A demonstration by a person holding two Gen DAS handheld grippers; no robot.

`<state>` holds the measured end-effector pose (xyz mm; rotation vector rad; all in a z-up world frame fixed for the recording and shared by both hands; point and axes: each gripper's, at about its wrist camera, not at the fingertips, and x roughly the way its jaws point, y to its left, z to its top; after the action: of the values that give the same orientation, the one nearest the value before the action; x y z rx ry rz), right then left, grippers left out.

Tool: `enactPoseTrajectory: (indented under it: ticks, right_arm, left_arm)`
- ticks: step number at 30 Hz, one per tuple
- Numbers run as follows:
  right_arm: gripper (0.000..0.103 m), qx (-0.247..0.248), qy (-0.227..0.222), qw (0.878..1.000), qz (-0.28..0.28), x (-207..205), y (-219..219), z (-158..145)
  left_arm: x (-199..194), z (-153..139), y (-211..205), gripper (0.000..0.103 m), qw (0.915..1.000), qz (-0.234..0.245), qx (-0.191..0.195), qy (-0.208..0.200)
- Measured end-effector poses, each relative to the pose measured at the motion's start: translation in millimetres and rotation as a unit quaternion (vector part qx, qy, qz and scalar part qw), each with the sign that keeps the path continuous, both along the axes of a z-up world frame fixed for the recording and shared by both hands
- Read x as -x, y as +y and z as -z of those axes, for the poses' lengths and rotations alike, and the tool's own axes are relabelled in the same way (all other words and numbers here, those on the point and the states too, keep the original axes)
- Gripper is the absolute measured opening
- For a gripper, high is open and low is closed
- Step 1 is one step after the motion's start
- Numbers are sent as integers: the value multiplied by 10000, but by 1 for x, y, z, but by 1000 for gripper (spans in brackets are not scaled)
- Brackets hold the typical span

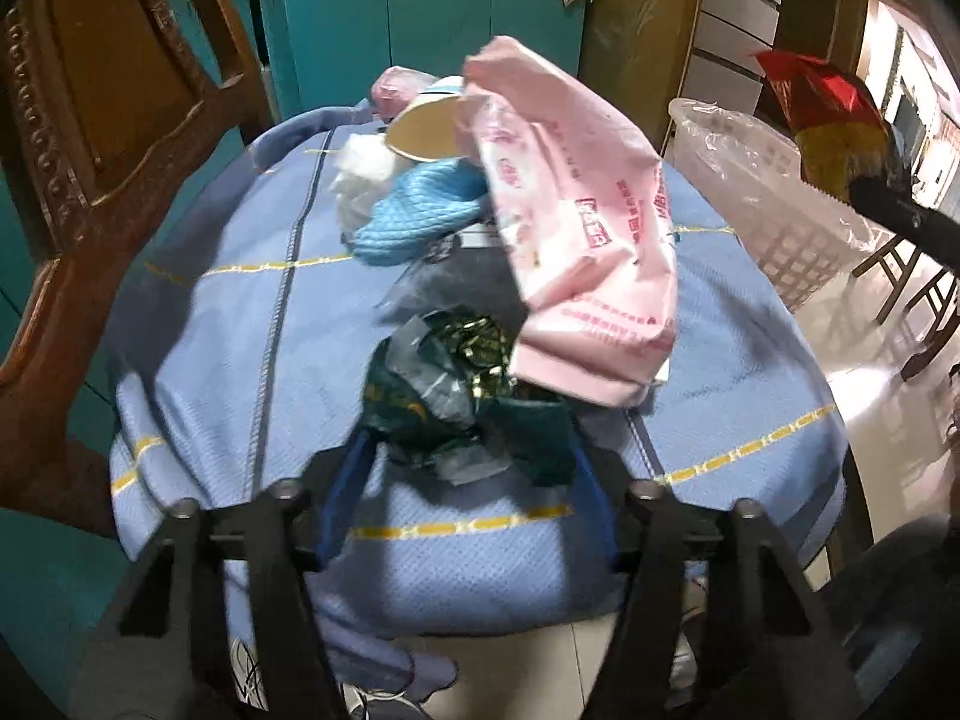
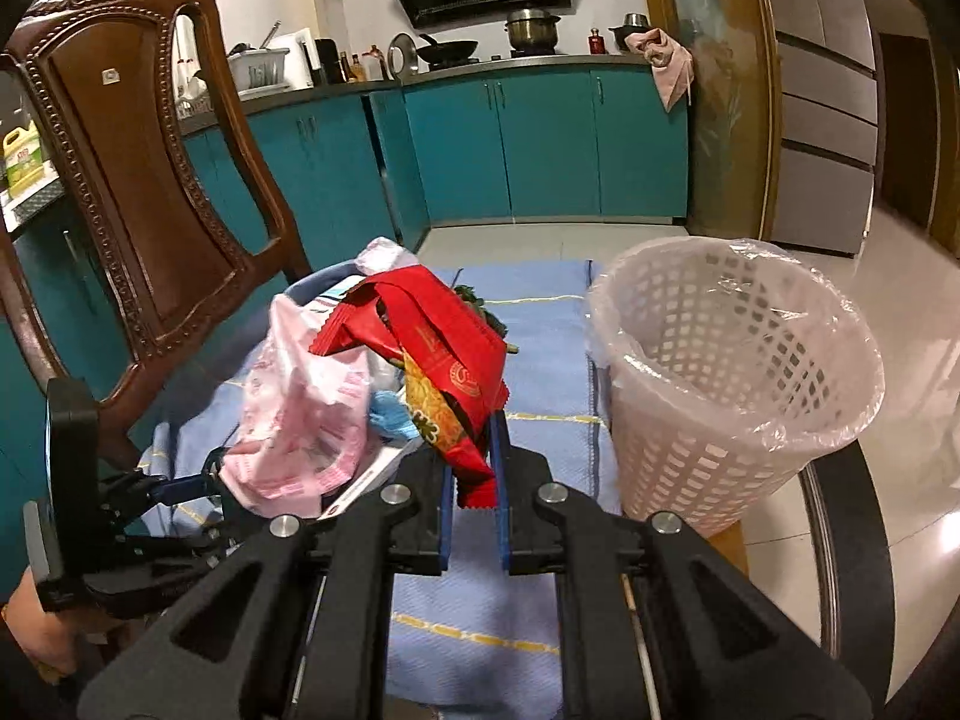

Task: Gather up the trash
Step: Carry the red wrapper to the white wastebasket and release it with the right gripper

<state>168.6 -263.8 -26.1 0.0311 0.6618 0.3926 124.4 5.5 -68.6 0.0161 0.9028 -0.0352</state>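
Nearest the right wrist camera, the right gripper (image 2: 474, 480) is clamped tight on the lower end of a red snack wrapper (image 2: 432, 354), which stands up crumpled between its blue pads, lifted clear of the blue cloth on the surface (image 2: 540, 330). Just to its right stands the white lattice bin (image 2: 738, 372), lined with a clear bag and apparently empty. To its left, the left gripper (image 1: 474, 450) reaches into the litter heap; its jaws stand about half open around a crumpled dark green and gold foil wrapper (image 1: 456, 384), and whether the pads already press on it cannot be told. Over that wrapper leans a large pink plastic pack (image 1: 576, 228), and beyond it lie a light blue cloth (image 1: 414, 222), white tissue (image 1: 360, 168) and a tipped paper cup (image 1: 426, 132). Farther back are a carved wooden chair (image 2: 138, 180) and teal kitchen cabinets (image 2: 540, 144).

The step in hand appears to be carrying the red wrapper to the bin. The next move likely calls for swinging the right gripper over the bin's mouth and opening it, while the left finishes closing on the foil without dragging the pink pack along.
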Motion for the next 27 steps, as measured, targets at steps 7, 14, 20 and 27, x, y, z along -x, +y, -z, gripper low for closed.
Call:
enactPoseTrajectory:
  ticks: [7, 14, 20, 27]
  right_arm:
    - [11, -371, -89, 9991, -177, 17, 4, -5]
    - [11, -509, -90, 9982, -304, 41, 19, -3]
    - [11, -338, -17, 9994, -96, 46, 21, 2]
    - [11, -216, 8, 9997, -84, 45, 23, 4]
  left_arm:
    - [49, -44, 29, 53, 9931, -292, 87, -1129]
    - [72, -70, 32, 54, 9755, -213, 571, -2114]
    - [67, -61, 32, 55, 9785, -269, 806, -1881]
    - [65, -61, 37, 55, 9786, -359, 841, -1845]
